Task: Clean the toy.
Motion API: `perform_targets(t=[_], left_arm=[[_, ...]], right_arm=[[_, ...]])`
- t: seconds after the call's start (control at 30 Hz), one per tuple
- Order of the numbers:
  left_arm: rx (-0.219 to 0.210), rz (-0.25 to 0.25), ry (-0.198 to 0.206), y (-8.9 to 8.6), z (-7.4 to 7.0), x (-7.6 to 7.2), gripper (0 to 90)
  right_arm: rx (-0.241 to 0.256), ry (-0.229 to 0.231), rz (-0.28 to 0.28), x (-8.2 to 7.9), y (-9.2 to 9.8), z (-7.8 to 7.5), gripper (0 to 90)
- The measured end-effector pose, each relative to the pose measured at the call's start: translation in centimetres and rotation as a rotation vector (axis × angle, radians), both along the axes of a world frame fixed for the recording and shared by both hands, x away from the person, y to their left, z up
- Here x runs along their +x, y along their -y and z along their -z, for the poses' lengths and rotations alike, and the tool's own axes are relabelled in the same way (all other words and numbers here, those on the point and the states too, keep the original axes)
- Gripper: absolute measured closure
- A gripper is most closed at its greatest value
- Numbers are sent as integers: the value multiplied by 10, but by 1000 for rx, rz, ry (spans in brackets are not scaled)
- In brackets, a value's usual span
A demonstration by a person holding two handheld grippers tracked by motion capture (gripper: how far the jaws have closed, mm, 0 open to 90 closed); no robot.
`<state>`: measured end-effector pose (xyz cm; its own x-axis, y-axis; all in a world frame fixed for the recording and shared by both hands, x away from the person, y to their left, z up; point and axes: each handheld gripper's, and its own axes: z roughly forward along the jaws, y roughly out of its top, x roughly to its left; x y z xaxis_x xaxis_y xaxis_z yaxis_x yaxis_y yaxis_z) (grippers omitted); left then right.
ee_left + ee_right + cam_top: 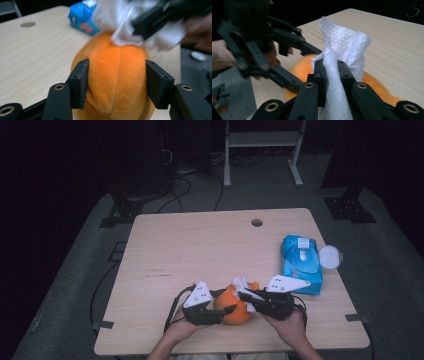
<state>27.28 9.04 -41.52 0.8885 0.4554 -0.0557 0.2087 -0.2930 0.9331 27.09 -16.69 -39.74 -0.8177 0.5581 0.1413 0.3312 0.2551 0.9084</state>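
The left gripper (117,82) clamps the orange plush pumpkin (117,77); the right gripper (331,72) pinches a white wipe (342,47) against it (blue wipes pack (301,264) lies nearby, its lid flipped open).

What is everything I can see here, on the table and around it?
plush toy: one, orange, near edge of the table, clamped between the left gripper's jaws
wet wipe: one, white, pinched in the right gripper, resting on top of the plush toy
wipes pack: one, blue with a white flap, right side of the table
round lid: one, white, at the table's right edge beside the wipes pack
table: one, light wood, with a round hole near the far edge
frame legs: one set, white, on the floor beyond the table
cables: several, black, on the grey floor
left gripper: one, black, shut on the toy
right gripper: one, black, shut on the wipe
hands: two, holding the grippers
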Motion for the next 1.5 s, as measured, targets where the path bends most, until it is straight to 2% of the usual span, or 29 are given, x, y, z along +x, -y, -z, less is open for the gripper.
perform_targets(t=[0.03, 0.17, 0.2, 0.27, 0.33, 0.37, 0.4, 0.5, 0.53, 0.6, 0.63, 0.7, 0.77, 0.83, 0.9, 1.03, 1.1, 1.17, 1.2, 1.27, 1.37, 1.43, 1.47, 1.5], left_arm=[[-9, 0, -2, -1, -2, 1, 424], [10, -9, -3, 2, 3, 2, 373], [19, -12, 6, 3, 3, 1, 369], [20, -16, 13, 6, 4, 0, 364], [24, -18, 16, 8, 4, 0, 338], [25, -12, 15, 8, 4, 0, 313], [21, -10, 10, 7, 3, 0, 272], [-21, -1, -31, 0, 1, 4, 169], [-8, -4, -34, -1, 3, 4, 155], [28, -10, -39, 2, 9, 6, 164], [29, -7, -30, 4, 12, 6, 187], [38, -19, -17, 4, 11, 5, 276], [43, -31, 2, 3, 10, 4, 364], [30, -19, -9, 4, 8, 3, 400], [24, -12, -14, 3, 4, 2, 426], [4, -15, -29, 0, 0, 1, 427], [-1, -5, -39, 1, -1, 1, 424], [2, -7, -37, 3, 0, 1, 414], [5, -8, -39, 2, 0, 1, 398], [-5, -11, -42, 2, 2, 3, 315], [20, -23, -34, 5, 5, 5, 191], [26, -16, -40, 8, 10, 5, 187], [36, -12, -27, 9, 11, 4, 209], [43, -19, -1, 9, 11, 2, 270]], right_arm=[[12, -17, 10, 4, 4, 3, 803], [32, -71, 45, 11, 12, 12, 803], [25, -58, 37, 8, 9, 9, 803], [43, -44, 5, 3, 5, 3, 802], [17, -19, -7, -1, -2, 0, 803], [6, -17, -4, -1, -3, 3, 803], [13, -33, -1, 2, -2, 7, 803], [11, -51, 40, 10, 7, 15, 803], [20, -54, 55, 12, 10, 15, 803], [25, -58, 67, 12, 13, 14, 803], [25, -59, 61, 12, 12, 13, 803], [25, -50, 53, 7, 8, 10, 803], [69, -40, 5, 1, 6, 3, 803], [52, -7, -27, -5, -2, -4, 803], [24, 13, -21, -5, -4, -3, 803], [68, -40, 27, 3, 9, 3, 804], [72, -25, 10, -3, 5, -2, 803], [33, 14, 0, -8, -2, -6, 804], [29, 14, 7, -6, -2, -5, 804], [27, -10, 29, 2, 4, 2, 804], [45, -41, 67, 9, 13, 8, 804], [34, -28, 67, 7, 12, 5, 803], [32, -26, 61, 5, 10, 4, 803], [32, -25, 57, 4, 9, 3, 803]])
